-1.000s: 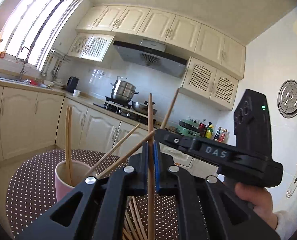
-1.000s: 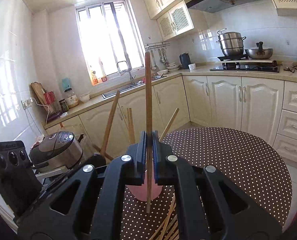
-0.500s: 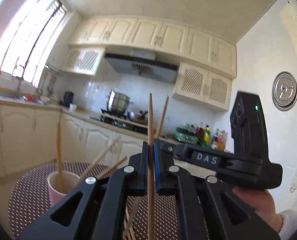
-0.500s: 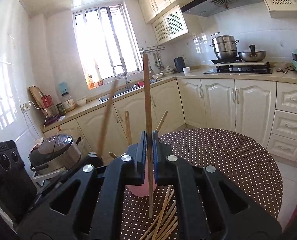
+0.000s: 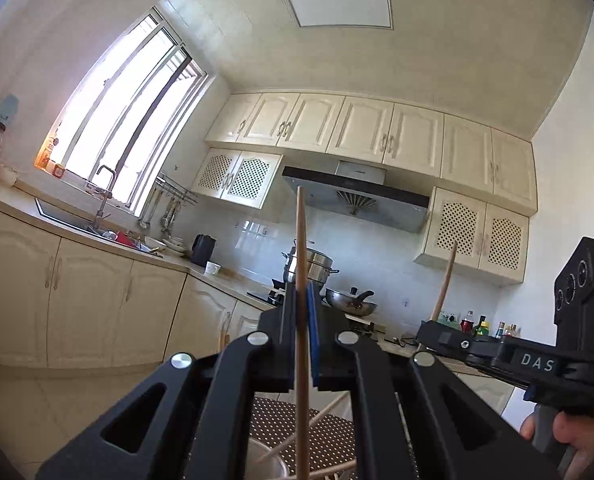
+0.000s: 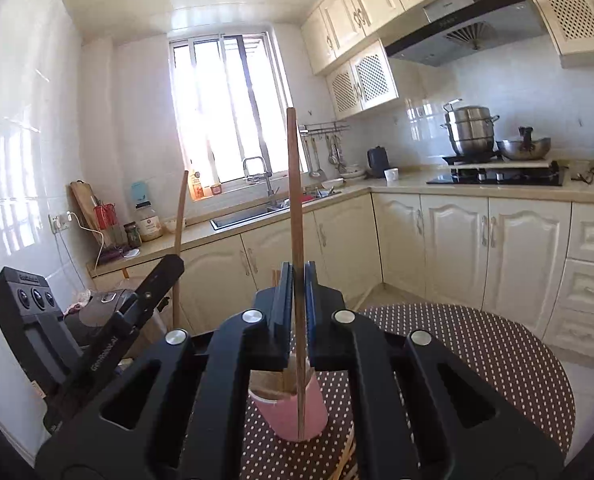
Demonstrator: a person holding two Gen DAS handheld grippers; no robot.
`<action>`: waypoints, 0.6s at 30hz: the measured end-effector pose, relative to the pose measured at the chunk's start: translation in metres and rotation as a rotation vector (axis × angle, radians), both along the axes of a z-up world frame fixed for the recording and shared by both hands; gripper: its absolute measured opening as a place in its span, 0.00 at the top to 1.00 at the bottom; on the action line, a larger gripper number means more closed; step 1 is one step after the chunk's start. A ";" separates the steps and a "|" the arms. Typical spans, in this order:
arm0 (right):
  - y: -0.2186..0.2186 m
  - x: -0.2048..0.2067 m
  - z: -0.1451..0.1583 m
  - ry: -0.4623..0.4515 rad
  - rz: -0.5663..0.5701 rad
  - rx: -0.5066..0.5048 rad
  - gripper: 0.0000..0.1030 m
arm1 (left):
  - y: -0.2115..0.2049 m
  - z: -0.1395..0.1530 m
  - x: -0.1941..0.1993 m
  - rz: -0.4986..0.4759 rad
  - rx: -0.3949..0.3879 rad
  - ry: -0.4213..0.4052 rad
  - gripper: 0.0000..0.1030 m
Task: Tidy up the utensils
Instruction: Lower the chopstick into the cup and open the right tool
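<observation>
Two thin wooden chopsticks [image 5: 301, 280] [image 6: 295, 220] now lifted high, my left gripper [image 5: 303, 344] and right gripper [image 6: 297, 320] each clenching one; pink cylindrical cup [image 6: 297, 412] waits below.

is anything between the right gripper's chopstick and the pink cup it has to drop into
Nothing visible blocks it. The right gripper holds its chopstick upright, the lower end in front of the pink cup. Chopsticks already stand inside the cup, crowding the opening somewhat. The left gripper is off to the side.
</observation>
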State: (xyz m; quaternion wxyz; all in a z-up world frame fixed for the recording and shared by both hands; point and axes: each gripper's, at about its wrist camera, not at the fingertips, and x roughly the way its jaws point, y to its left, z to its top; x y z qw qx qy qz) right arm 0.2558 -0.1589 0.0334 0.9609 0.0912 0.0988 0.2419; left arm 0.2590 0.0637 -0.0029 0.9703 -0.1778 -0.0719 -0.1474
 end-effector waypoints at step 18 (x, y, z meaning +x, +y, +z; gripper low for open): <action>0.016 0.028 0.027 -0.085 0.023 -0.025 0.94 | 0.013 -0.013 0.061 0.052 -0.030 -0.007 0.94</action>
